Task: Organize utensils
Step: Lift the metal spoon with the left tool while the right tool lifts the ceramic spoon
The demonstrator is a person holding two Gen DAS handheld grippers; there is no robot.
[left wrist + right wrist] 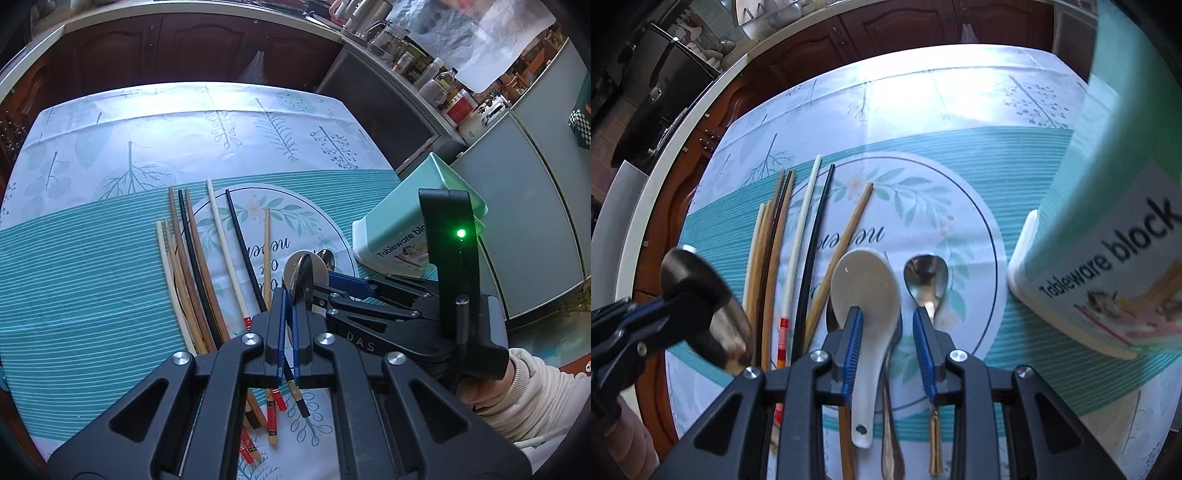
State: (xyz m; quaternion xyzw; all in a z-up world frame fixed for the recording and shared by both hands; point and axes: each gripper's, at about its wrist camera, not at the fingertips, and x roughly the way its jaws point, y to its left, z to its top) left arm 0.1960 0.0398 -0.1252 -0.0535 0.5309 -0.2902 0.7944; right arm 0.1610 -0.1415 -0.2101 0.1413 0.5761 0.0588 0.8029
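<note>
My left gripper [291, 302] is shut on a steel spoon [301, 271], held bowl up above the table; its dark handle tip pokes out below the pads. In the right wrist view that left gripper [677, 295] and its spoon [709, 306] hang at the left. My right gripper [886, 317] stands open over a white ceramic spoon [866, 288] that lies on the tablecloth; the right pad is clear of it. A steel spoon with a gold handle [927, 273] lies just right of it. Several chopsticks [798, 240] [192, 266] lie side by side to the left.
A mint-green "Tableware block" container [1108, 221] [399, 221] with a white base stands at the table's right side. The leaf-print tablecloth [110, 258] covers the table. Dark wood cabinets run behind it, with jars on a counter [424, 70]. A cream sleeve [524, 387] is at lower right.
</note>
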